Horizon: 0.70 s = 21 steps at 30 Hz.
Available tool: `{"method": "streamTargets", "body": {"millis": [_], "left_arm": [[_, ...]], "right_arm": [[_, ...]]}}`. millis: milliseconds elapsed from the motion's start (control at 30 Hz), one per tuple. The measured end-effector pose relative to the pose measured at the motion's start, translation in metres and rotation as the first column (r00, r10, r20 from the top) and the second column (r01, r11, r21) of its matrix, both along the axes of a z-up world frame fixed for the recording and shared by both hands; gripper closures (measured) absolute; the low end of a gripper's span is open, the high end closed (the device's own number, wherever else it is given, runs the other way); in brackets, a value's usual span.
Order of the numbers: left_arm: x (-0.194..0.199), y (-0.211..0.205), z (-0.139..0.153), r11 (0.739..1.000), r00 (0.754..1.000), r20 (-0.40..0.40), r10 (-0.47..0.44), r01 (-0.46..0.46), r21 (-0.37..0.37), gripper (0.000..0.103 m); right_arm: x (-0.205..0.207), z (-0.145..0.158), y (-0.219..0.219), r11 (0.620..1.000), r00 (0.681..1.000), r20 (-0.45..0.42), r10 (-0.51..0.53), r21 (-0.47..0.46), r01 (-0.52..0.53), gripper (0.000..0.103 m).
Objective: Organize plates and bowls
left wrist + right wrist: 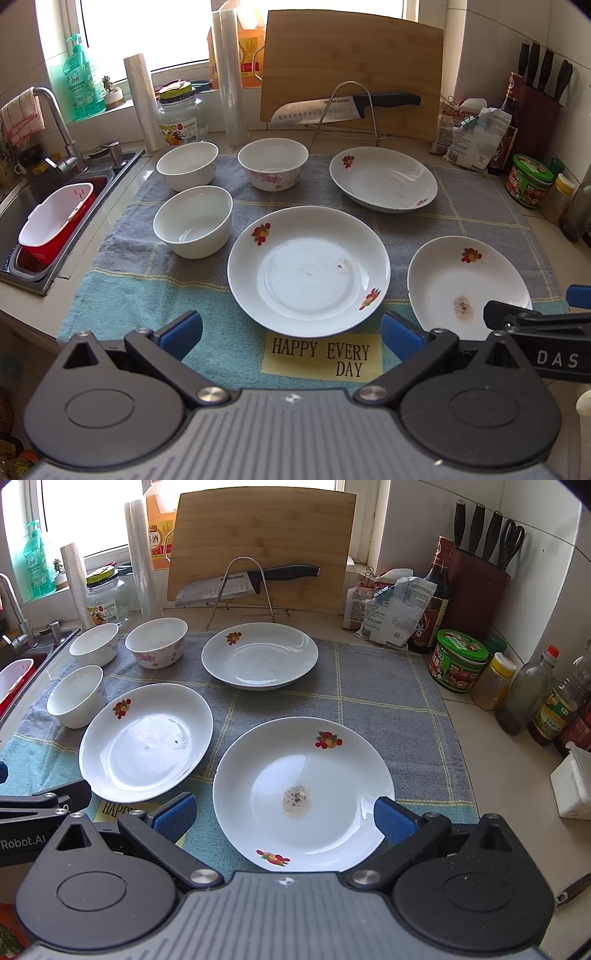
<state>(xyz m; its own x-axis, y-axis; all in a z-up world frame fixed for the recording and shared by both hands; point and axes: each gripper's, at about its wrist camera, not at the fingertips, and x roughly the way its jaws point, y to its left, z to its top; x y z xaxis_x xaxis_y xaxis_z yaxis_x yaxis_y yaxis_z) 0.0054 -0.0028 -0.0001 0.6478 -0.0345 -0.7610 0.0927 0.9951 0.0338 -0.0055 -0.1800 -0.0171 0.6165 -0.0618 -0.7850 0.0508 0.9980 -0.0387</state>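
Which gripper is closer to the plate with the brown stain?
Right. The right gripper is open around the stained plate's near rim; the left gripper is beside it, facing the middle plate.

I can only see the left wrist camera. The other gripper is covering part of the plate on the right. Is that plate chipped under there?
Observer: No. In the right wrist view the right plate is whole, and a second fruit picture sits on its near rim.
Operator: Is the gripper holding it?
Observer: No. The right gripper is open, with its jaws spread wide over the plate's near half and nothing clamped between them.
Operator: What's further right, past the yellow-lidded jar?
Observer: A white box stands on the counter near the right edge of the view.
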Motion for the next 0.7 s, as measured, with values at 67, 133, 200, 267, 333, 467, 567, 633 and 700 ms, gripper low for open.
{"method": "streamTargets", "body": {"millis": [67,133,200,267,333,467,567,633,700], "left_arm": [[-0.0002,-0.0004,-0.0001,1.0,1.0,0.0,-0.001,0.001,0.001,0.001],[-0.0005,-0.0004,0.0001,1.0,1.0,0.0,-0.002,0.002,0.001,0.001],[-0.0002,-0.0009,0.0003,1.0,1.0,-0.002,-0.001,0.001,0.0,0.001],[-0.0006,-0.001,0.0003,1.0,1.0,-0.001,0.0,0.0,0.0,0.001],[-0.0009,-0.0009,0.0004,1.0,1.0,-0.002,0.002,-0.002,0.0,0.001],[-0.0013,-0.0006,0.001,1.0,1.0,-0.001,0.004,-0.004,-0.001,0.001],[-0.0024,0.0005,0.0013,1.0,1.0,0.002,0.005,-0.005,-0.002,0.001],[-0.0035,0.001,0.0014,1.0,1.0,0.003,0.007,-0.007,-0.002,0.001],[-0.0038,0.0025,0.0018,1.0,1.0,0.003,0.008,-0.008,-0.003,0.001]], "right_arm": [[0.0,0.0,0.0002,1.0,1.0,-0.001,-0.001,-0.002,0.001,0.0],[0.0,-0.0001,-0.0005,1.0,1.0,0.0,-0.001,-0.002,0.001,0.0],[-0.0003,-0.0002,0.0,1.0,1.0,-0.001,-0.001,-0.004,0.001,0.0],[-0.0008,-0.0002,0.0,1.0,1.0,0.0,-0.001,-0.008,0.001,0.0],[-0.0015,-0.0002,0.0005,1.0,1.0,0.0,0.0,-0.012,0.0,0.0],[-0.0021,0.0003,0.0012,1.0,1.0,0.002,0.0,-0.013,0.0,0.0],[-0.0025,0.0005,0.0009,1.0,1.0,0.002,0.001,-0.014,-0.001,0.0],[-0.0025,0.0004,0.001,1.0,1.0,0.002,0.001,-0.013,-0.001,0.0],[-0.0034,0.0006,0.0016,1.0,1.0,0.003,0.002,-0.014,-0.002,0.0]]}}
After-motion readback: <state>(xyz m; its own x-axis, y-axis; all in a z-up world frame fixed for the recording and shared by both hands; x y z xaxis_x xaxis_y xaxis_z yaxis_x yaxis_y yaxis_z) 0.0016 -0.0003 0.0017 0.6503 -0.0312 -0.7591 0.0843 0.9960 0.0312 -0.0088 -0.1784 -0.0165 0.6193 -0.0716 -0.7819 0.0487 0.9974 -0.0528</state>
